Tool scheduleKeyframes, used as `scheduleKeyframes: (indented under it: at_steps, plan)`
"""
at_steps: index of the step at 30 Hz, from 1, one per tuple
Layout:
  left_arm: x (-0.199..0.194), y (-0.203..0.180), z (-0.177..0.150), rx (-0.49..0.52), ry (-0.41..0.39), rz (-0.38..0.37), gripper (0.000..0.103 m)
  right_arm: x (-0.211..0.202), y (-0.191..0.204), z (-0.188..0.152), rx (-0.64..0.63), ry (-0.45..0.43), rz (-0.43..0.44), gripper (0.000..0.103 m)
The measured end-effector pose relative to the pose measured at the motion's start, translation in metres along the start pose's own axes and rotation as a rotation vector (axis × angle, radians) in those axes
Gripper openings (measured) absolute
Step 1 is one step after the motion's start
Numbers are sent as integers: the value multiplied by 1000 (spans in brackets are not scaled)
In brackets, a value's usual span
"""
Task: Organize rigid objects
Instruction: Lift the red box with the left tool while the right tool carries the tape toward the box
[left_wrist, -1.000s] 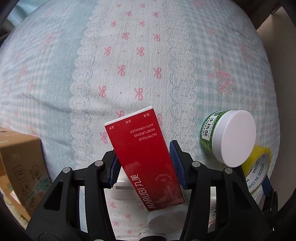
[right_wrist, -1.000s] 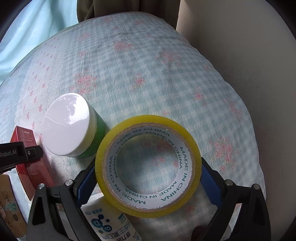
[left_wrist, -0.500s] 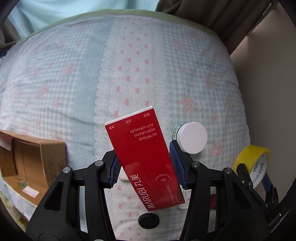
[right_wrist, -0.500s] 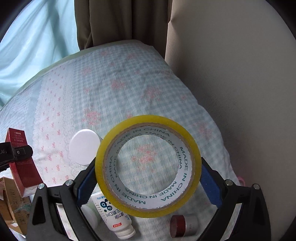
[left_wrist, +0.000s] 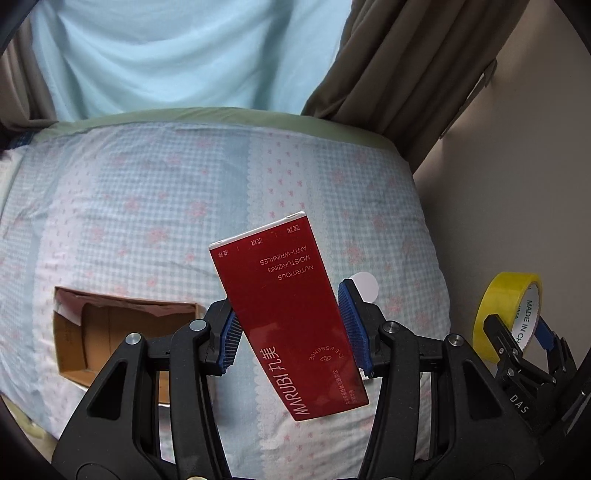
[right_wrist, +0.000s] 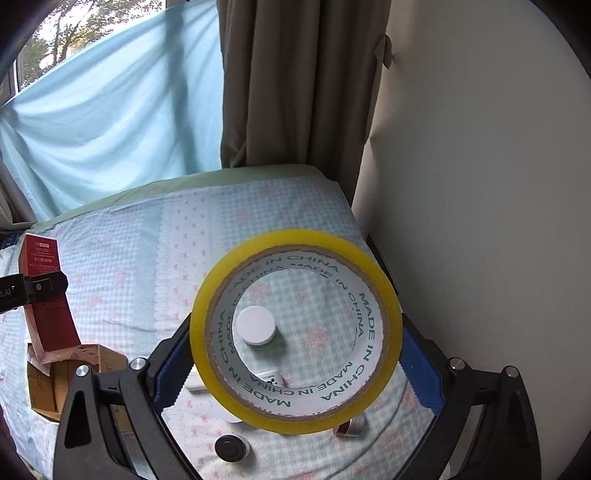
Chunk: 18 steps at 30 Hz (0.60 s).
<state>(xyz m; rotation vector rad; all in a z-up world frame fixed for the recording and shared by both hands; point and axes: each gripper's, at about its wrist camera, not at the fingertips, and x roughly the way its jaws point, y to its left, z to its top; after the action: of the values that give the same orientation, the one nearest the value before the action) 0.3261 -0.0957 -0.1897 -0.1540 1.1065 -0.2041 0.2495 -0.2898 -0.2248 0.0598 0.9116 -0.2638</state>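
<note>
Above the bed (left_wrist: 147, 206), left fingers (left_wrist: 232, 334) clamp the red box (left_wrist: 284, 314); only the right view shows right fingers (right_wrist: 421, 373) pinching the tape roll (right_wrist: 295, 314).

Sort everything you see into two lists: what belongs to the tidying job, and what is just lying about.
Job:
- red box, held in left claw
- yellow tape roll, held in right claw
- cardboard box, open
- white-lidded jar
- black-lidded jar

Lying about:
- bedspread
- brown curtain
- blue sheet
</note>
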Motion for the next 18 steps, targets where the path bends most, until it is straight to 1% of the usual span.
scheduleKeyframes:
  at_steps: [5, 9, 11, 14, 18]
  plan:
    - [-56, 54, -17, 53, -38, 12, 45, -52, 52, -5, -34, -55, 37, 97]
    - [-85, 108, -33, 78, -33, 6, 45, -89, 99, -21, -27, -66, 55, 97]
    - [-95, 134, -39, 95, -24, -3, 45, -103, 127, -29, -33, -68, 40, 97]
    - [-104, 173, -48, 118, 1, -13, 45, -113, 168, -41, -12, -40, 56, 97]
    - [-104, 222, -57, 135, 33, -7, 45, -116, 219, -55, 1, -1, 88, 97]
